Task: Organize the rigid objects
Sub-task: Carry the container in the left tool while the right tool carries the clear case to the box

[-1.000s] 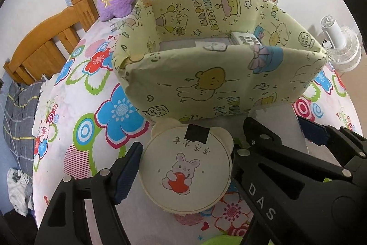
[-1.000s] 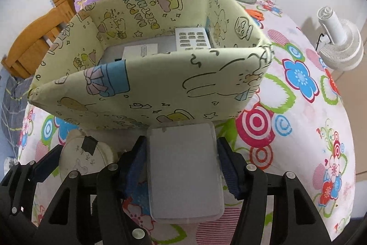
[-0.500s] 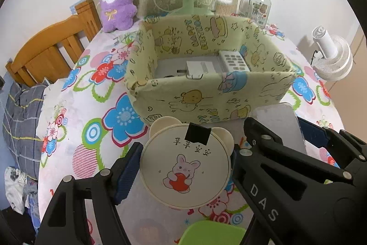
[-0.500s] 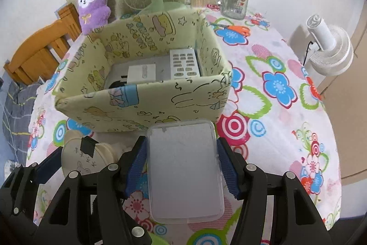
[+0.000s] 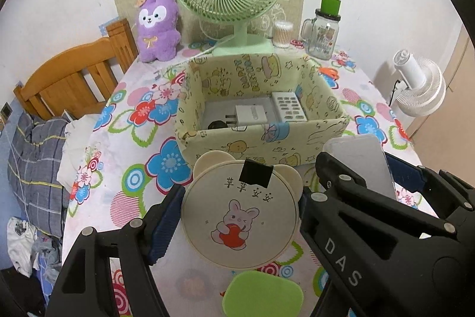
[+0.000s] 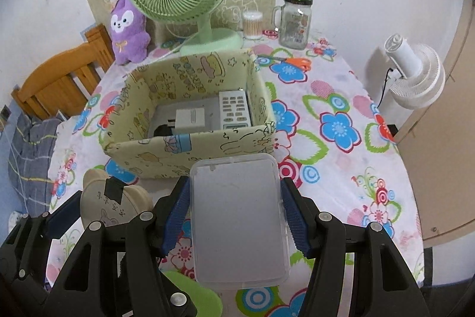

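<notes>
Bear-eared case (image 5: 240,213), "苹苹安安" printed, clamped in left tool (image 5: 237,216); right tool (image 6: 237,216) clamps clear box (image 6: 239,225).

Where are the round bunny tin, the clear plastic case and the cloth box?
round bunny tin (image 5: 240,213): left wrist view, lid middle.
clear plastic case (image 6: 237,222): right wrist view, lid middle.
cloth box (image 6: 193,150): right wrist view, front wall.

Left gripper (image 5: 239,217) held level above the table, blue-padded fingers (image 5: 164,223) pressed against both sides of a round cream case (image 5: 240,213). Right gripper (image 6: 237,220) alongside it, just to the right, fingers (image 6: 176,217) clamped on the long edges of a clear plastic box (image 6: 239,223). Both raised, pointing forward, black frames nearly touching.
</notes>
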Motion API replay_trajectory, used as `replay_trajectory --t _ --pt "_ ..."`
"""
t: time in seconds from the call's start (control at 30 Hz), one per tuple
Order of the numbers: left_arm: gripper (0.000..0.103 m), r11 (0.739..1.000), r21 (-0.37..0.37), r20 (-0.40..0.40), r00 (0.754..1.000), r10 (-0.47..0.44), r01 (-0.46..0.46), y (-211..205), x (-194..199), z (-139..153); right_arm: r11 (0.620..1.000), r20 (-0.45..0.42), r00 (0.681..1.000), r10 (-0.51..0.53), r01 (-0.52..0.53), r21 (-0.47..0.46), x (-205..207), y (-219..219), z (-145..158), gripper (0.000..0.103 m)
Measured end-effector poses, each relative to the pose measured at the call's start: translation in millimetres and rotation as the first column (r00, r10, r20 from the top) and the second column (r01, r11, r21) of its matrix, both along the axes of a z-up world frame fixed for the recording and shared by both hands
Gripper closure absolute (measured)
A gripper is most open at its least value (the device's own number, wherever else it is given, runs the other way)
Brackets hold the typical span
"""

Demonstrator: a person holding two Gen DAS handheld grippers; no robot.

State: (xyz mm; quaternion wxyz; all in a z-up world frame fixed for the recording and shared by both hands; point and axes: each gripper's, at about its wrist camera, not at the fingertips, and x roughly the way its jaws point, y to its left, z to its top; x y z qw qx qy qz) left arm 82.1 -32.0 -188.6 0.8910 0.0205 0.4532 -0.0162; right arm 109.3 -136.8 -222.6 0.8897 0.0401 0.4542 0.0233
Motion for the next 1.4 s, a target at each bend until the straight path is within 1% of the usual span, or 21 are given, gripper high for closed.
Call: replay_trajectory --t 0.43,0.8,1.1,1.4 --pt "0.025 1.000 -0.003 0.045 0.999 0.017 -0.017 -3 -20 33 1.000 0.048 0.999 0.012 -0.012 0.008 -23 -6 34 0.039" --pt "0.025 1.000 0.002 0.085 0.996 0.021 -0.021 -5 -24 52 1.000 0.086 0.996 0.008 -0.011 0.027 -27 -10 56 0.039" --pt "0.025 1.000 0.001 0.103 0.994 0.025 -0.025 -6 -19 61 1.000 0.101 0.995 0.009 -0.011 0.026 -21 -11 67 0.039" --pt "0.025 1.000 0.000 0.119 0.993 0.026 -0.026 -7 -2 68 1.000 0.116 0.993 0.006 -0.009 0.022 -2 -12 75 0.039"
